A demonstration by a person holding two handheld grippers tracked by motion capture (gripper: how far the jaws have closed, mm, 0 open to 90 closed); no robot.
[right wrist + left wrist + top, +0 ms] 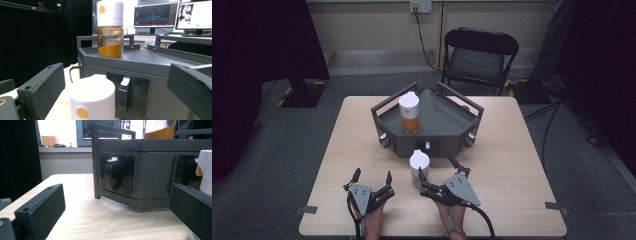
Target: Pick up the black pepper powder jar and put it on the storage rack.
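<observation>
White-capped jar between the open jaws of the right hand-held gripper (443, 169)

The jar (419, 163) stands unheld near the desk's (522, 165) front edge, against the grey rack (447, 125); left hand-held gripper (372, 176) gapes empty.

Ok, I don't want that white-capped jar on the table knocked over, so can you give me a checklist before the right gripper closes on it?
1. Right gripper open: ok, jaws spread wide.
2. White-capped jar between the right jaws: ok in the right gripper view.
3. Jar upright on the table: ok.
4. Left gripper out of the way: ok, open and off to the side.
5. Gap between the jar and the grey rack behind: cannot tell, they look close.
6. Orange-filled jar steady on the rack: ok, upright.
</observation>
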